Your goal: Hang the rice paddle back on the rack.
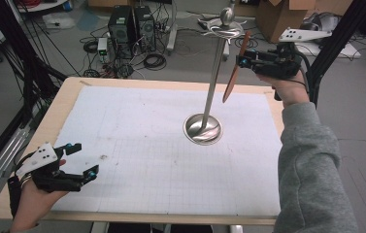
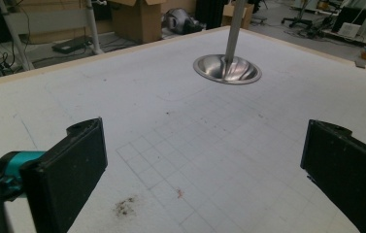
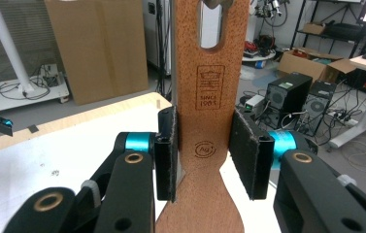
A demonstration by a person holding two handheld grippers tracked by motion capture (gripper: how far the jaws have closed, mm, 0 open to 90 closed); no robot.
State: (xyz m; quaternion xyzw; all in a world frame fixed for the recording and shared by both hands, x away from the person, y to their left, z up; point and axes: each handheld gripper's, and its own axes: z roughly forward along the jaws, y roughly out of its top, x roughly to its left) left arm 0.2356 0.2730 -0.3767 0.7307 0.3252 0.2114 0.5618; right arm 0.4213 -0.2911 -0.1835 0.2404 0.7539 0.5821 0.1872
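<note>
A tall metal stand (image 1: 214, 77) rises from a round base (image 1: 203, 128) on the white grid mat (image 1: 137, 126), with curved hooks (image 1: 224, 32) and a ball on top. My right gripper (image 1: 242, 60) is shut on a wooden utensil's (image 1: 234, 73) handle and holds it in the air beside the stand's top. In the right gripper view the pads (image 3: 167, 153) press both edges of the utensil (image 3: 209, 97) below its slot hole. My left gripper (image 1: 84, 158) rests open near the front left corner, nothing between its jaws. The left gripper view has the base (image 2: 226, 69) far ahead.
The mat covers a wooden table (image 1: 64, 102). Beyond the far edge, computer towers (image 1: 131, 24) and cables lie on the floor, with cardboard boxes (image 1: 277, 14) at the back right. A black frame post (image 1: 336, 43) stands close behind my right hand.
</note>
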